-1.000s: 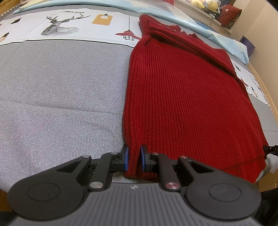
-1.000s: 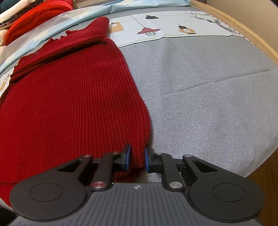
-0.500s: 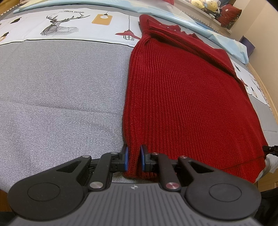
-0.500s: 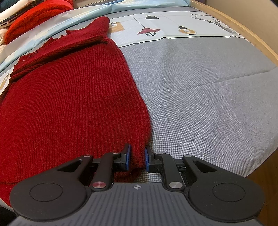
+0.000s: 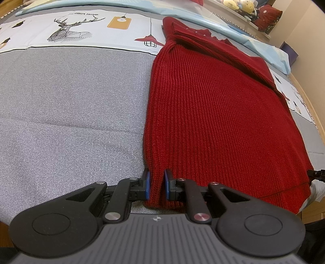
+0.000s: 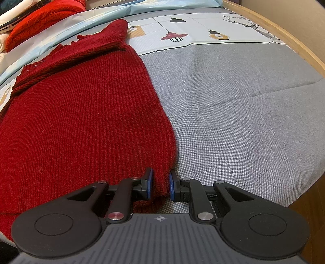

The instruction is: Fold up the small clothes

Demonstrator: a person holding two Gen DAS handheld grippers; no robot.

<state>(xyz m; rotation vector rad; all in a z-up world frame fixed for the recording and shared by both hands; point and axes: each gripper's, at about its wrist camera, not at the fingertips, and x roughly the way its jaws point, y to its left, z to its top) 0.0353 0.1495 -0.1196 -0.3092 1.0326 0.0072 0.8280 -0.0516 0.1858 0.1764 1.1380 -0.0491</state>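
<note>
Wrist views, both tongs (image 5: pixel 156 186) (image 6: pixel 160 185) pinching sweater (image 5: pixel 213 113) hem

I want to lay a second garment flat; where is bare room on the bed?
Bare grey bedspread left of the red sweater, and again right of it. Crowded: the far edge behind, with a bright red knit.
</note>
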